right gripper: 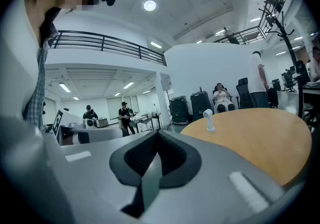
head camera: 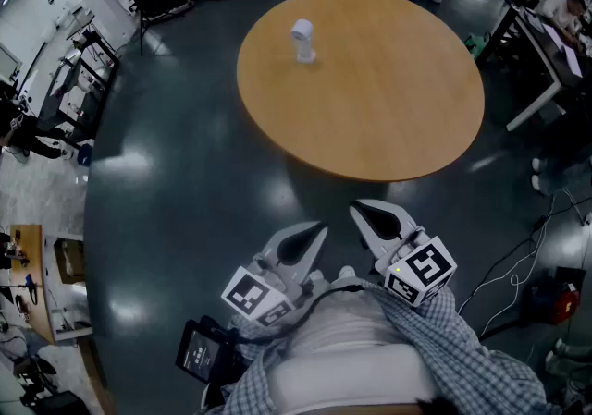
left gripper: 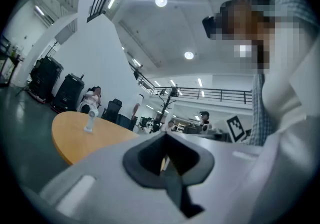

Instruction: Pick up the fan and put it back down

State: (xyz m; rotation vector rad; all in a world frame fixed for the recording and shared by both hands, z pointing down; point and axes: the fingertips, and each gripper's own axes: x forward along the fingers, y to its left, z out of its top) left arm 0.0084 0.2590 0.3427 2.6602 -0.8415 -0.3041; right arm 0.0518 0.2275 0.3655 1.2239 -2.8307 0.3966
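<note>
A small white fan [head camera: 302, 41] stands upright on the far left part of the round wooden table [head camera: 370, 117]. It also shows as a small fan [left gripper: 90, 120] in the left gripper view and as a distant fan [right gripper: 208, 119] in the right gripper view. My left gripper [head camera: 313, 235] is held close to my body, off the table, its jaws shut with nothing between them. My right gripper [head camera: 365, 213] hangs beside it, also shut and empty. Both grippers are well short of the table's near edge.
Dark glossy floor [head camera: 185, 201] surrounds the table. A white desk [head camera: 546, 62] stands at the right, with cables and a red device [head camera: 553, 298] on the floor. Racks and chairs [head camera: 74, 71] line the left. People sit and stand beyond the table.
</note>
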